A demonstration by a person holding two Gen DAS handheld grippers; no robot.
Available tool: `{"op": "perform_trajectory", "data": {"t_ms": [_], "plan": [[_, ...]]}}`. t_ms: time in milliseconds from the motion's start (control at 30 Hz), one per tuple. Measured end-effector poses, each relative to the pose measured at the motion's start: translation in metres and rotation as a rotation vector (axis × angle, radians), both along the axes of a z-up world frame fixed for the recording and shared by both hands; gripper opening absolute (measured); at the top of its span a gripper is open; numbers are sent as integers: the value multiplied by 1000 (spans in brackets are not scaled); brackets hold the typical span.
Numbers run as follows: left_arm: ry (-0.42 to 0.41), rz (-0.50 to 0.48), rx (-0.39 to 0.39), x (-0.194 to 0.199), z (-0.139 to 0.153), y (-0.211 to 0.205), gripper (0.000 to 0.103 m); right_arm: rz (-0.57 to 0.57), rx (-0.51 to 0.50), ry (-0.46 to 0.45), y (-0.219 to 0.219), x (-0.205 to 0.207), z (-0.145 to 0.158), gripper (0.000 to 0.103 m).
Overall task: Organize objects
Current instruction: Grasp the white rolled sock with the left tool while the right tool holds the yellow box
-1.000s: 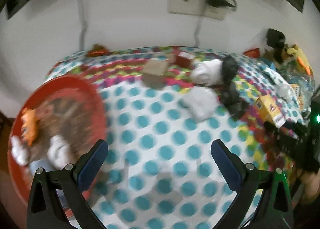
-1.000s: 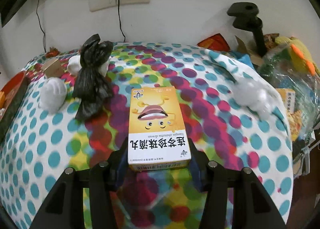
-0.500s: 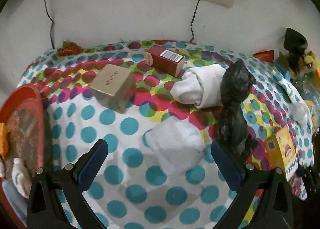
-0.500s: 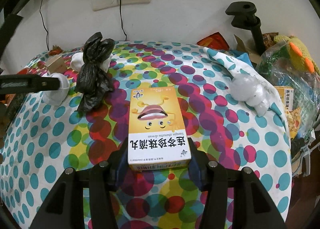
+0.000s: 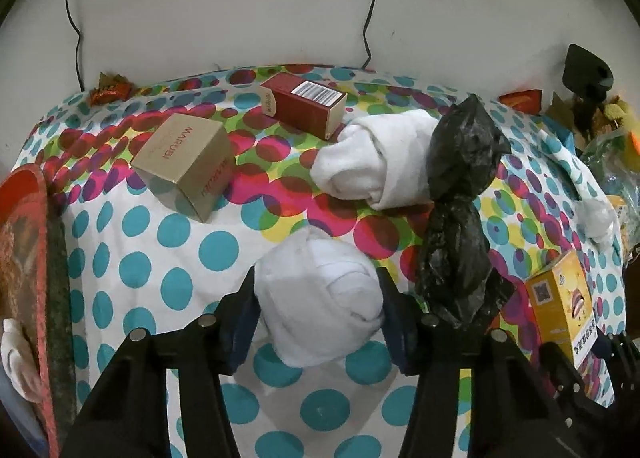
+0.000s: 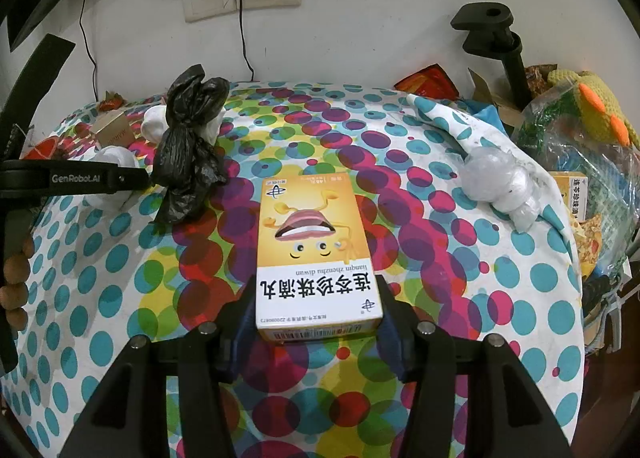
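A white rolled sock (image 5: pixel 320 298) lies on the dotted tablecloth (image 5: pixel 140 258) in the left wrist view. My left gripper (image 5: pixel 316 308) has it between its jaws, which are closing, and both pads touch its sides. In the right wrist view my right gripper (image 6: pixel 318 310) is shut on the near end of a yellow medicine box (image 6: pixel 312 242), held just above the cloth. The same box (image 5: pixel 560 298) shows at the right edge of the left view.
A black plastic bag (image 5: pixel 460 218) stands right of the sock, with a second white roll (image 5: pixel 372 162) behind it. Further back lie a tan box (image 5: pixel 184 166) and a red box (image 5: pixel 300 106). A red tray (image 5: pixel 24 242) sits at left. Clutter and a black clamp (image 6: pixel 492 30) fill the right.
My left gripper swung from the red tray to the right, came down over the white sock roll, and its jaws closed in from wide open. The right gripper with the yellow box stayed still.
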State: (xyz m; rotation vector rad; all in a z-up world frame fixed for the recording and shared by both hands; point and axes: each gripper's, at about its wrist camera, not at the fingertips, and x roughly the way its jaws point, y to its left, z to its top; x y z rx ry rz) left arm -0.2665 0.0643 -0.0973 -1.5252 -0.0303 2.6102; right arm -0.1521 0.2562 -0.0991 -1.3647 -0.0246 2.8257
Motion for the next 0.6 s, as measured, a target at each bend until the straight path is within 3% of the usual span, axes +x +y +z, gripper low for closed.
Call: {"op": "perform_trajectory", "data": {"t_ms": [600], "plan": [[40, -31, -33, 41, 28, -20, 50, 0, 5, 0, 0, 0, -1, 54]]}}
